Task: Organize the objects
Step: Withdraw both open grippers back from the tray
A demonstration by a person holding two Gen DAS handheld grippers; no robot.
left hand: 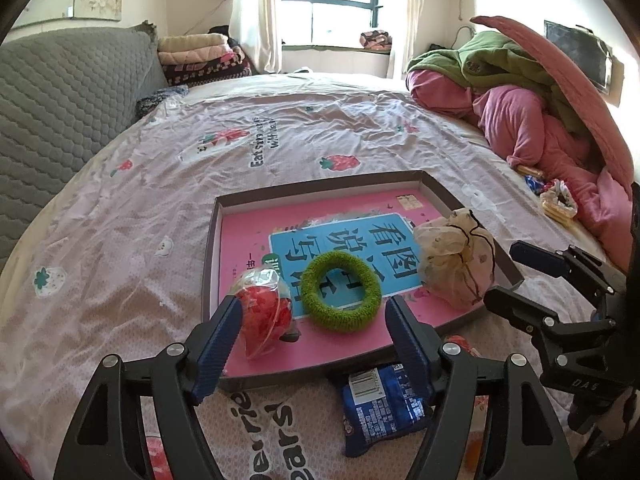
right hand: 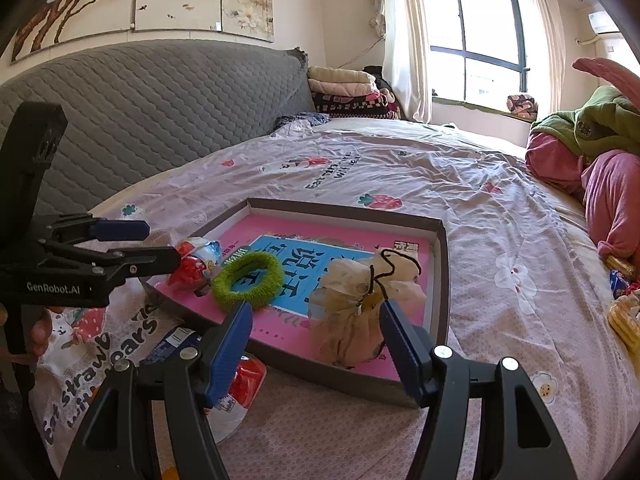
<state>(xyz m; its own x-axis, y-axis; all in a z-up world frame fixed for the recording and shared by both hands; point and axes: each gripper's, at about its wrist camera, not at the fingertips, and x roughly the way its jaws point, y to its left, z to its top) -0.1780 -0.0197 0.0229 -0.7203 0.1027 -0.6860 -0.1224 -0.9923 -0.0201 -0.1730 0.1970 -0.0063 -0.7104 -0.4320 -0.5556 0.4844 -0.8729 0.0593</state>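
A shallow brown tray [left hand: 320, 186] [right hand: 344, 208] with a pink and blue book as its floor lies on the bed. In it are a red sweet in clear wrap [left hand: 262, 312] [right hand: 196, 264], a green fuzzy ring [left hand: 340, 292] [right hand: 248, 278] and a beige drawstring pouch [left hand: 456, 260] [right hand: 352, 312]. My left gripper [left hand: 316, 340] [right hand: 162, 244] is open over the tray's near edge, its left pad beside the red sweet. My right gripper [right hand: 316, 344] [left hand: 500, 274] is open too, just short of the pouch, with nothing gripped.
A blue snack packet [left hand: 380, 408] [right hand: 176, 340] and a red and white packet [right hand: 240, 392] lie on the sheet outside the tray's near edge. Yellow items [left hand: 558, 204] [right hand: 624, 320] sit at the right by a pile of pink and green bedding [left hand: 520, 112]. A grey headboard [right hand: 160, 112] stands left.
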